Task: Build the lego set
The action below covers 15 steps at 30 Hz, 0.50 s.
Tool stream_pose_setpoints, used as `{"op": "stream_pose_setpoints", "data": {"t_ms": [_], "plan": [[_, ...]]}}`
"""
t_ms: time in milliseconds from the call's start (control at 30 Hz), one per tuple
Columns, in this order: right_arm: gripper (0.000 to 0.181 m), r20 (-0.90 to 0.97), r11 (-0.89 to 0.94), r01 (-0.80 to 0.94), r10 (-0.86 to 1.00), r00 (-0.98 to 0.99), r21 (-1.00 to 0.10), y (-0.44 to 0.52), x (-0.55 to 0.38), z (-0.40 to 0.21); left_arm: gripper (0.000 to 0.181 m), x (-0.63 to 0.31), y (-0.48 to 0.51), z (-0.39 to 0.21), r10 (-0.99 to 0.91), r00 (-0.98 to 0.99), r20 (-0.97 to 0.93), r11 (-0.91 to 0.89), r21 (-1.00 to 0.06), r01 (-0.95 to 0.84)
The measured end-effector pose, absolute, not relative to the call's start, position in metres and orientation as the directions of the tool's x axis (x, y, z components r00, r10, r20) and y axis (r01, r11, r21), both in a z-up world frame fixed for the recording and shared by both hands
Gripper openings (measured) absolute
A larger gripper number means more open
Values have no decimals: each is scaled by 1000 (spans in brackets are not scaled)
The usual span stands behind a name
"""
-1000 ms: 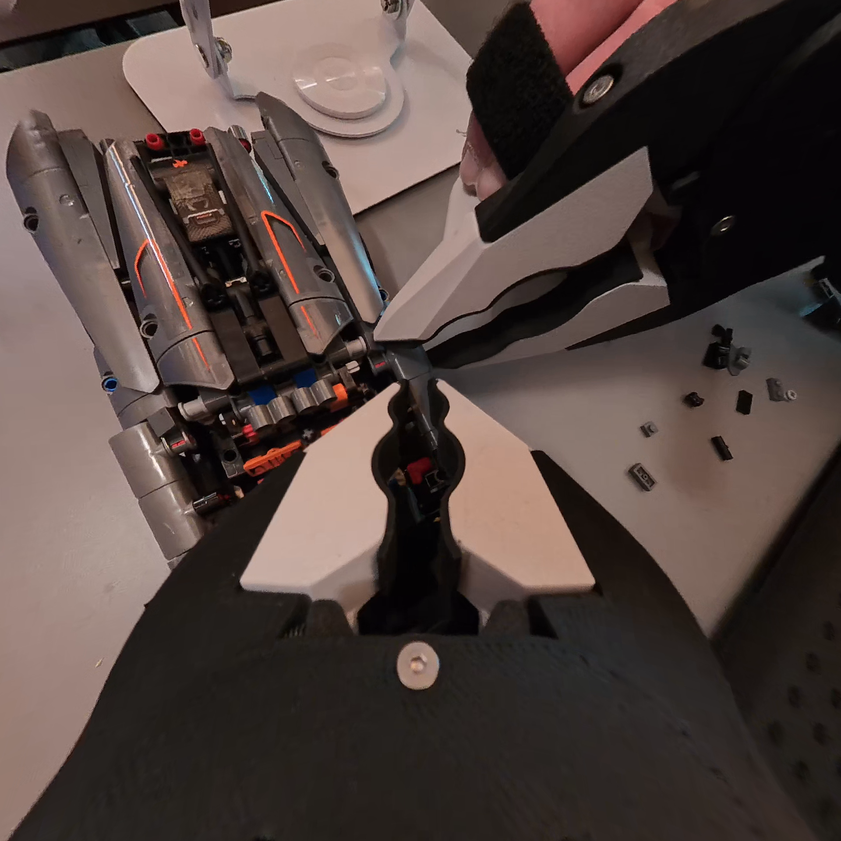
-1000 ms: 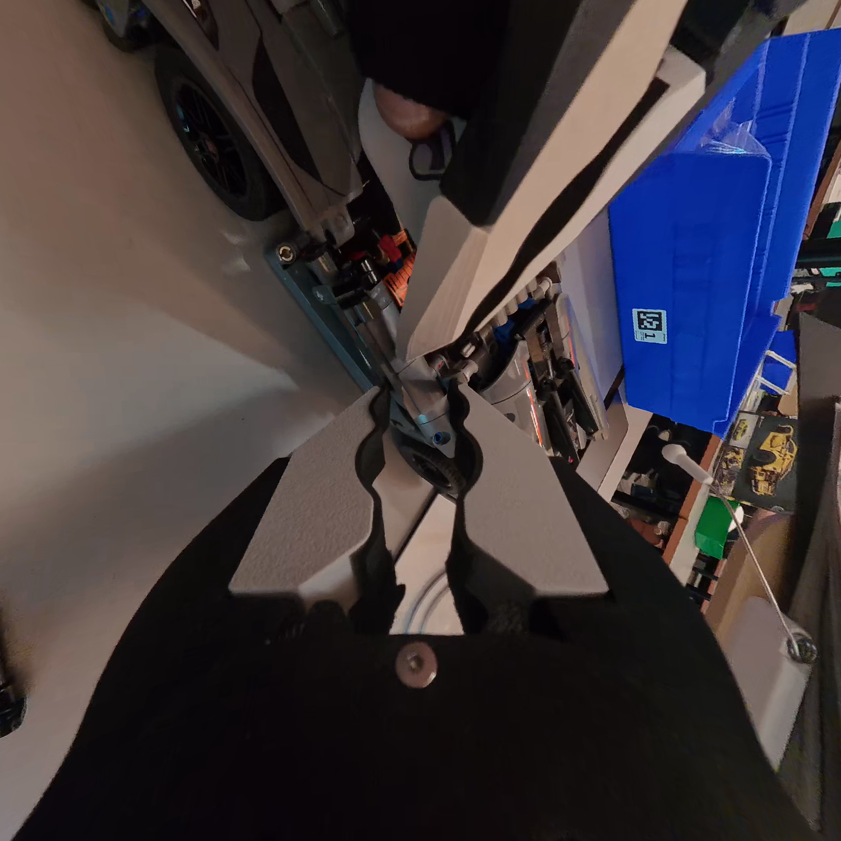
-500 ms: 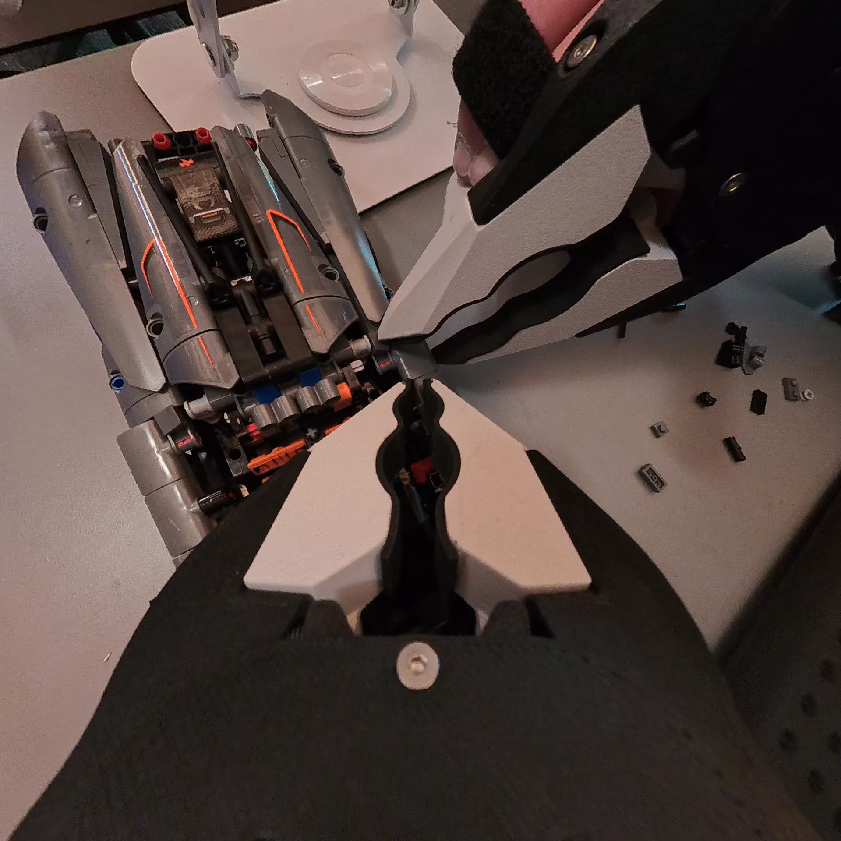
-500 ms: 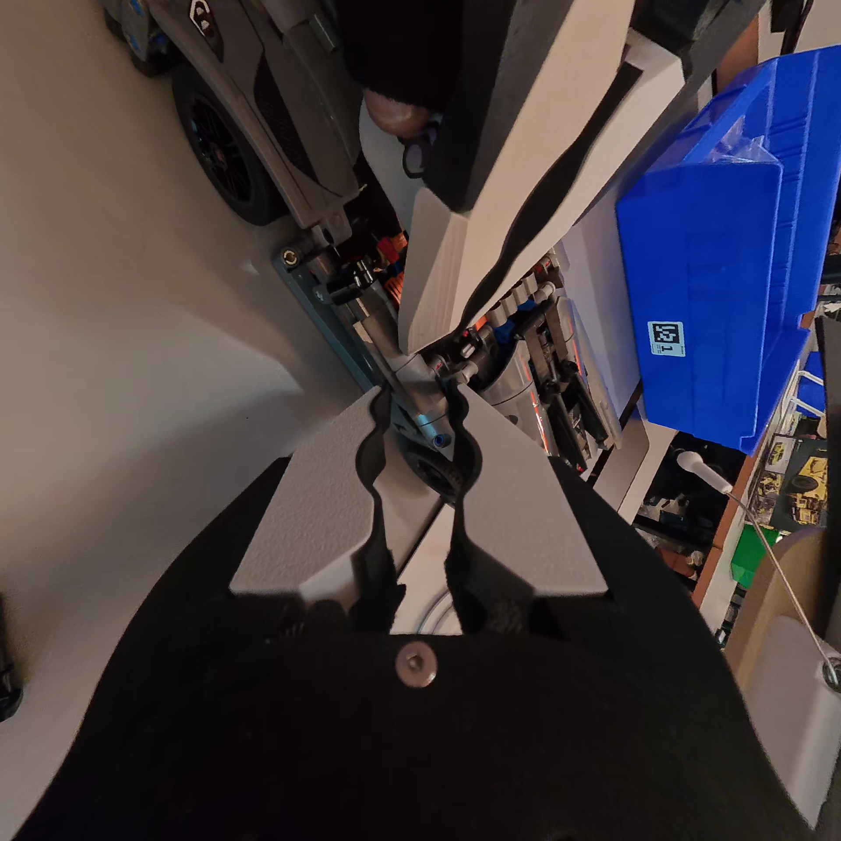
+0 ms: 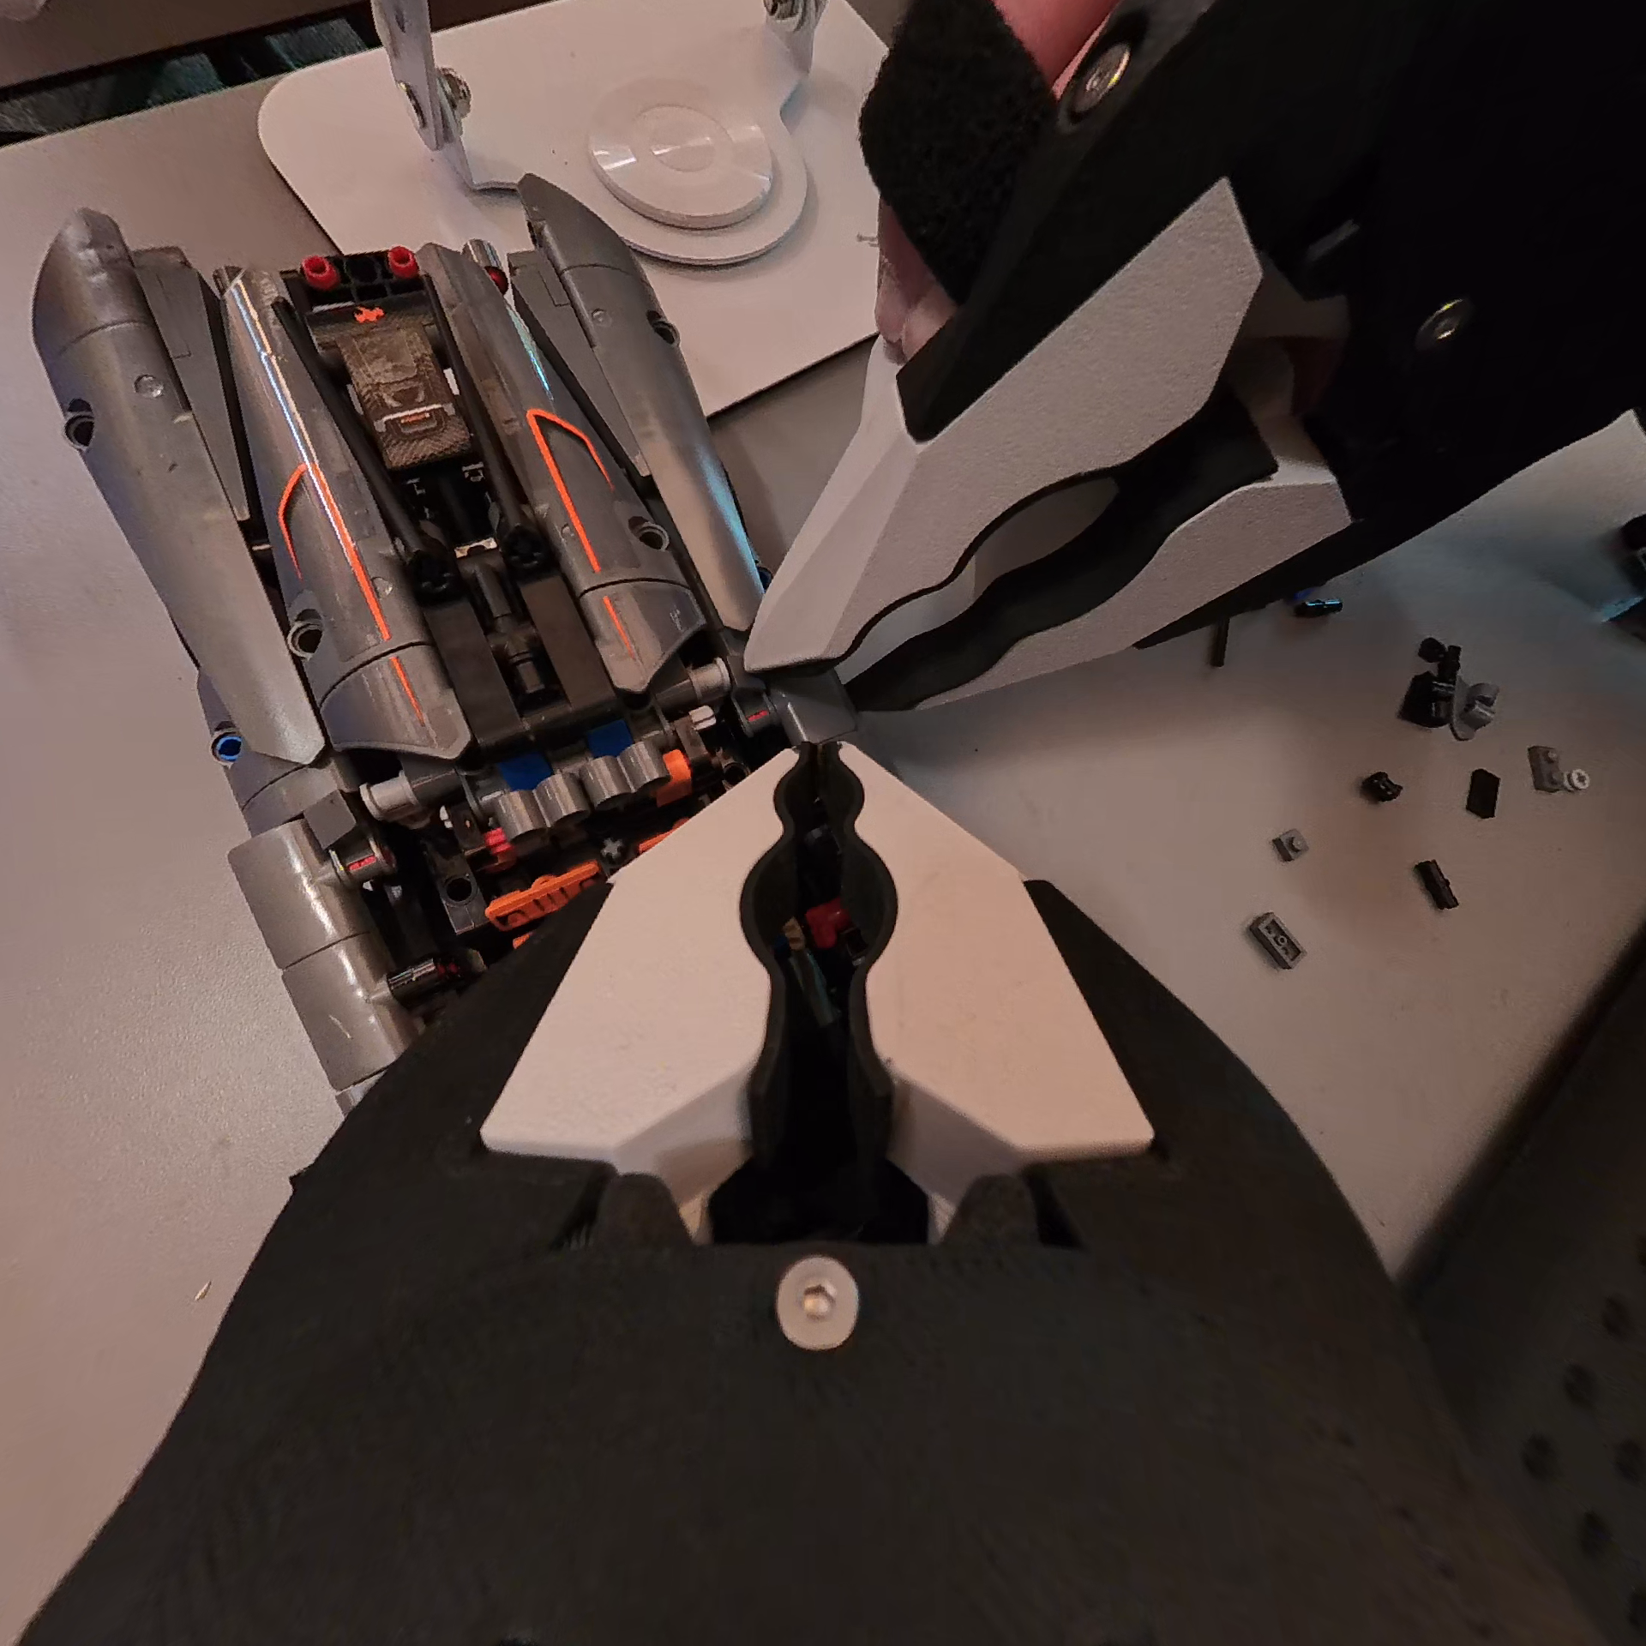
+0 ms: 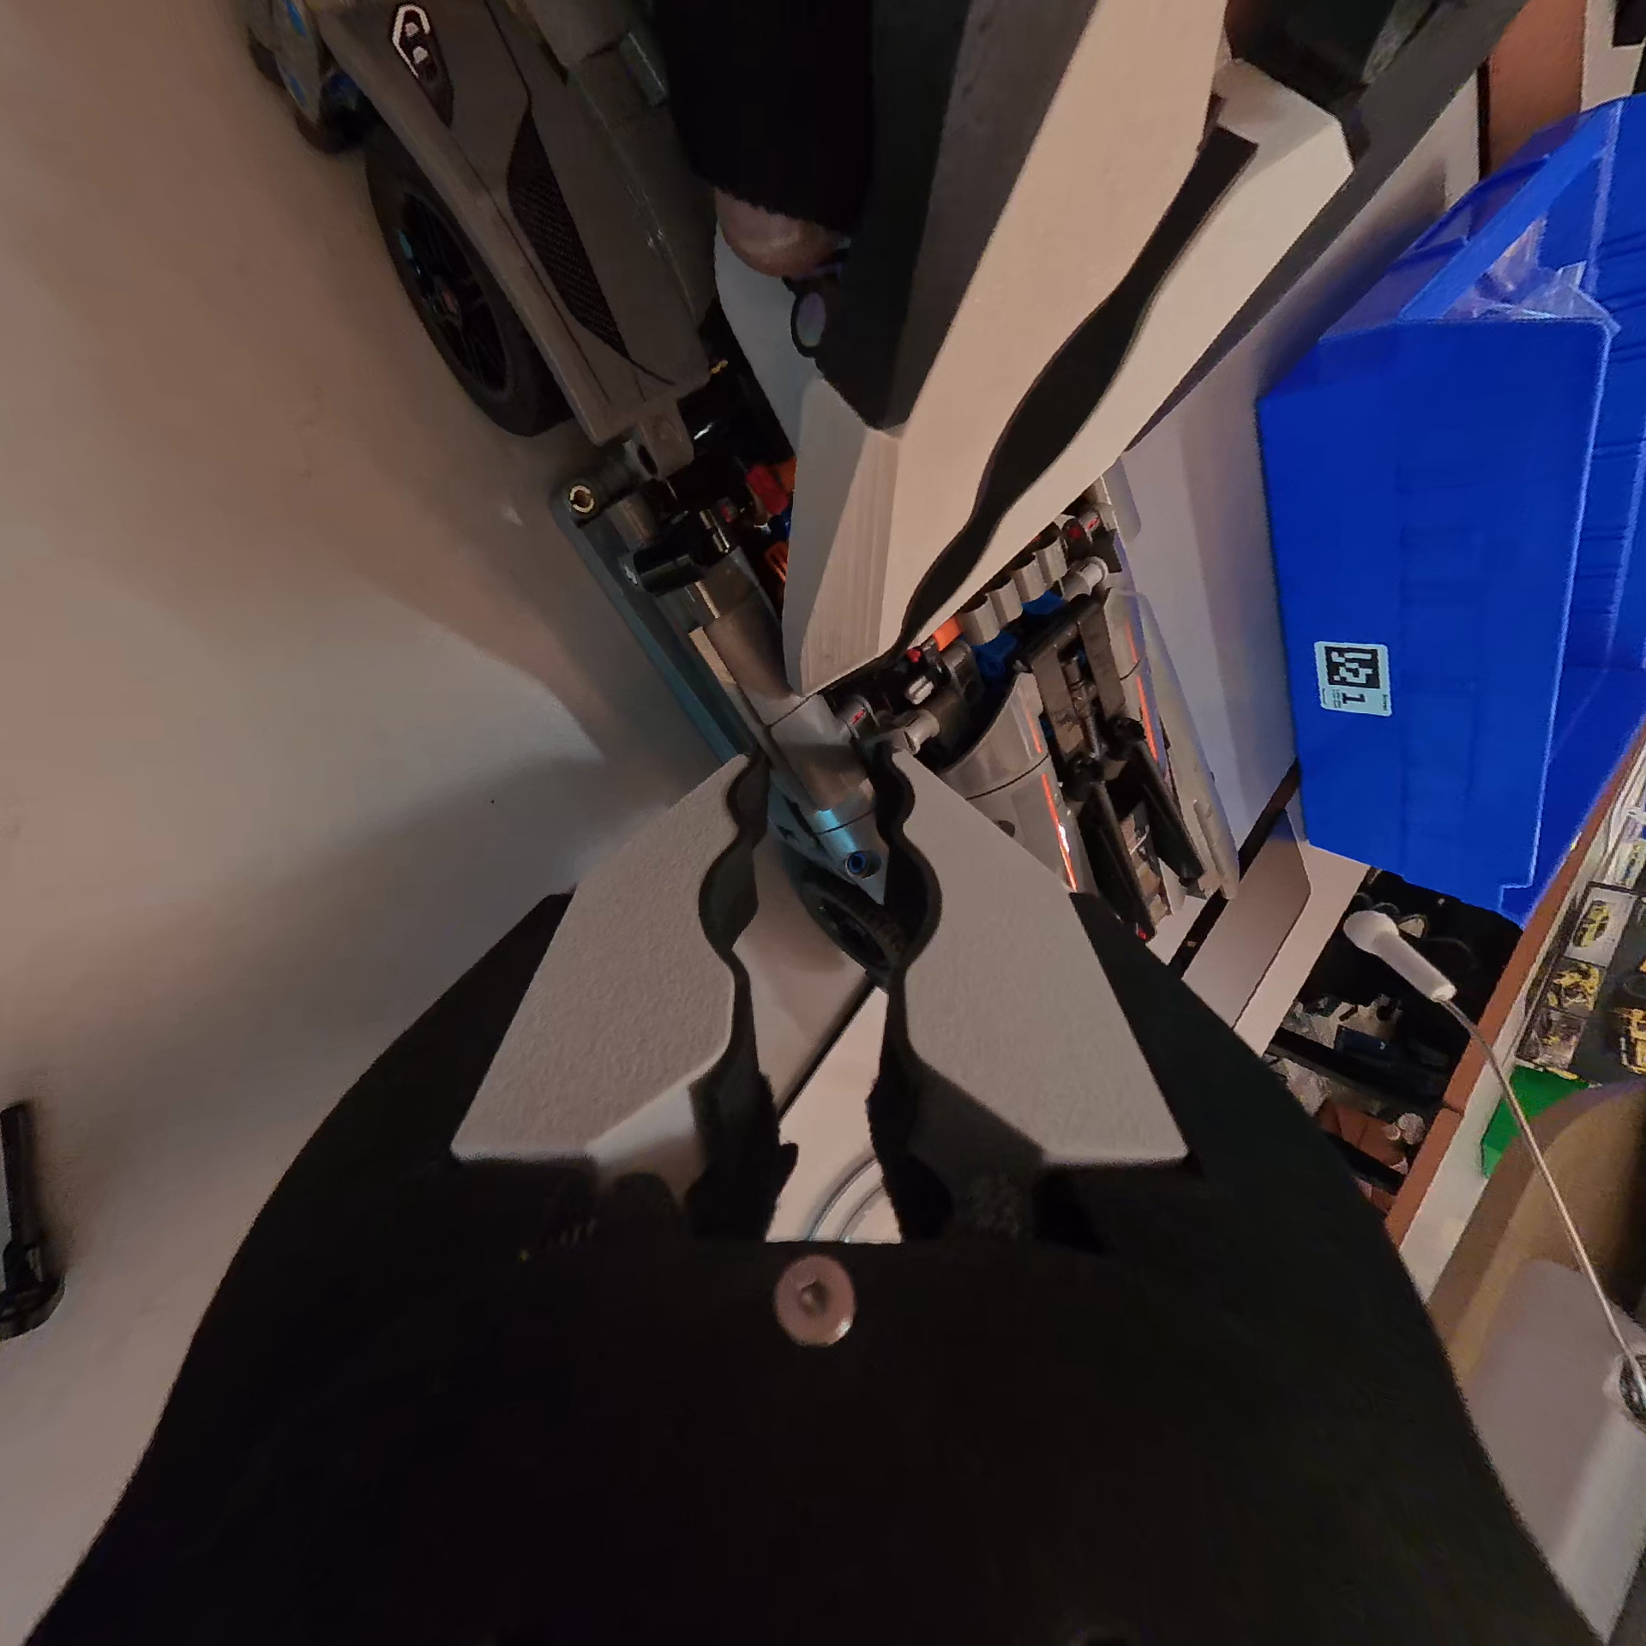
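A grey lego car (image 5: 356, 534) with orange stripes lies on the pale table (image 5: 134, 980). It also shows in the right wrist view (image 6: 534, 223) with a black wheel (image 6: 463, 303). My left gripper (image 5: 815, 757) is shut on a thin part at the car's near right corner. My right gripper (image 6: 819, 764) is shut on a grey panel piece (image 6: 815, 735) at that same corner. In the left wrist view the right gripper (image 5: 802, 681) comes in from the upper right and pinches that panel piece (image 5: 815, 717). The left gripper (image 6: 877, 664) reaches down from the top of the right wrist view.
Several small grey and black loose pieces (image 5: 1425, 802) lie on the table to the right. A white stand base (image 5: 677, 160) sits behind the car. A black perforated mat (image 5: 1559, 1336) borders the right edge. A blue bin (image 6: 1425, 579) stands beyond the car. A black pin (image 6: 22, 1220) lies at left. Both grippers' tips are close together, under 4 cm apart.
Both grippers keep their hold at the car's corner. The right wrist view has swung a little, showing more of the car's side and wheel.
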State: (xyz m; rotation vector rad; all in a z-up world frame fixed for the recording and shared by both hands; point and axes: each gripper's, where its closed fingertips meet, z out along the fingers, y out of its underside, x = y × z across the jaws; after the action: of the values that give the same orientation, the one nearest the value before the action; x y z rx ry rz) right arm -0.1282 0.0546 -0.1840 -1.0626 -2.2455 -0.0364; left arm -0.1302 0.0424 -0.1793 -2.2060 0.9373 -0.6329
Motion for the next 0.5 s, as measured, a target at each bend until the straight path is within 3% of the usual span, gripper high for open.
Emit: {"op": "stream_pose_setpoints", "data": {"t_ms": [500], "plan": [[19, 574, 674, 700, 678, -459, -237, 54, -128, -184, 0, -130, 43, -178, -754, 631, 182, -536, -726, -432]]}}
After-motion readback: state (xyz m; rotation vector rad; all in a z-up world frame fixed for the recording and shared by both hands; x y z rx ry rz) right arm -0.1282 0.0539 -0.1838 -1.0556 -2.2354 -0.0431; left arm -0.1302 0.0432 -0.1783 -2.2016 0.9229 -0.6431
